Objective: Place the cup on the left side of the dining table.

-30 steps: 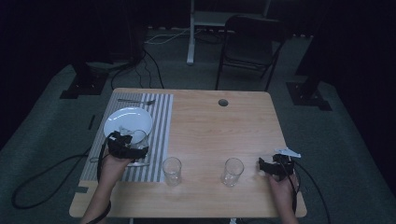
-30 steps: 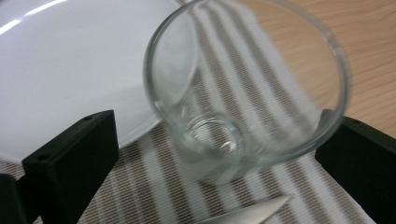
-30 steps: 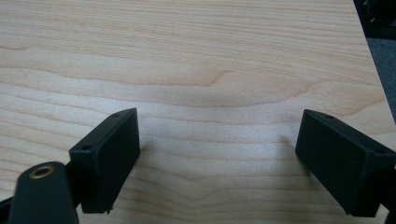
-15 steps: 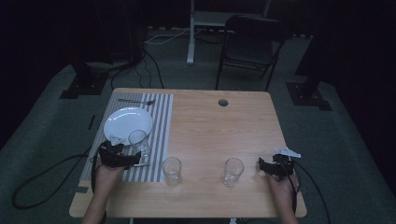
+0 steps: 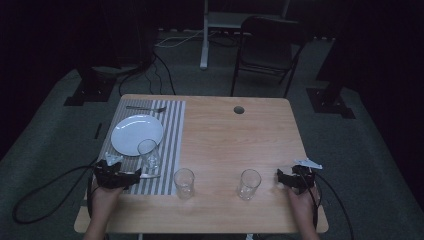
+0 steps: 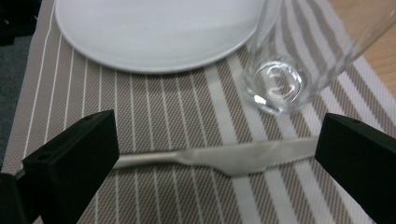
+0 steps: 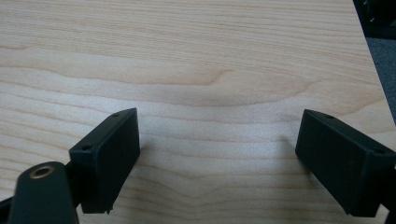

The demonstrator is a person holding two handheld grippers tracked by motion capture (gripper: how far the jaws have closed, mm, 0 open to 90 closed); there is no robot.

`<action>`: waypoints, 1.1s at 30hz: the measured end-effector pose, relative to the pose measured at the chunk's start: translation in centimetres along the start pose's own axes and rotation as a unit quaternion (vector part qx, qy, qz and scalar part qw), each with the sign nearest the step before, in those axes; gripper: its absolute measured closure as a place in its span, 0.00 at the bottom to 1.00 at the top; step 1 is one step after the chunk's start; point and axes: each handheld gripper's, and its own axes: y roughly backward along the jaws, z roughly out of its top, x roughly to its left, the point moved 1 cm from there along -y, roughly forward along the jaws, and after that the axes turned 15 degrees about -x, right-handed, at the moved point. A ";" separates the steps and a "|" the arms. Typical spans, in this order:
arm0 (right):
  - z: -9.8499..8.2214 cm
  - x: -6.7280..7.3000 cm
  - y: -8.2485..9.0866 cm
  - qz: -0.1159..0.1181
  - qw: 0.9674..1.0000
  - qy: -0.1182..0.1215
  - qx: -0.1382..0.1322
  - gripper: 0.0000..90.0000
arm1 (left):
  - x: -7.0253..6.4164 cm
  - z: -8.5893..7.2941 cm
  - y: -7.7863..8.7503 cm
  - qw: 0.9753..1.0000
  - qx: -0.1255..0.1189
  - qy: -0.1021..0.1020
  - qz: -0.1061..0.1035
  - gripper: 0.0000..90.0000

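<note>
Your left gripper sits at the lower left of the high view, over the near edge of the striped placemat, with its jaws spread wide and holding nothing. The knife lies flat on the placemat between them. In the left gripper view its long axis runs left to right across the lower middle of the frame, straight from one jaw to the other. The jaws therefore face the knife's two ends, not its sides (judge a wrist turn necessary before closing). The handle end passes behind the left jaw and is hidden; the tip stops just short of the right jaw.

Just beyond the blade stands an empty glass, near the knife but apart from it, cut off at the top edge. The white plate lies further up, also cut off.

Your right gripper rests at the lower right of the high view, jaws apart over bare table, well away from the knife. The left hand is the nearer one.
</note>
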 end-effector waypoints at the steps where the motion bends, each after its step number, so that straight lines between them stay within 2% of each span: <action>1: 0.0 0.0 0.0 0.000 1.000 0.000 0.000 0.15 | 0.2 -0.2 0.1 1.000 0.001 0.001 0.005 0.00; 6: 0.0 0.0 0.0 0.000 1.000 0.000 0.000 0.15 | 0.9 -1.3 0.6 1.000 0.005 0.008 0.017 0.00; 10: 0.0 0.0 0.0 0.000 1.000 0.000 0.000 0.15 | 1.1 -2.1 0.8 0.999 0.010 0.001 0.036 0.00; 13: 0.0 0.0 0.0 -0.001 1.000 -0.001 0.000 0.15 | 1.3 -2.5 1.0 0.999 0.008 0.006 0.050 0.00; 16: 0.0 0.0 0.1 -0.001 1.000 -0.001 0.000 0.15 | 1.5 -3.0 1.1 0.998 0.010 0.017 0.052 0.00; 25: 0.0 0.0 0.1 -0.001 1.000 -0.001 0.000 0.15 | 2.0 -4.8 1.0 0.997 0.023 0.018 0.073 0.00; 29: 0.0 0.0 0.0 -0.001 1.000 -0.001 0.000 0.15 | 2.3 -5.0 0.9 0.997 0.027 0.001 0.075 0.00; 31: 0.0 0.0 0.0 -0.001 1.000 -0.001 0.000 0.15 | 2.3 -5.1 0.9 0.997 0.017 -0.010 0.069 0.00; 33: 0.0 0.0 0.1 -0.001 1.000 -0.001 0.000 0.15 | 2.5 -5.2 0.8 0.998 0.015 -0.009 0.062 0.00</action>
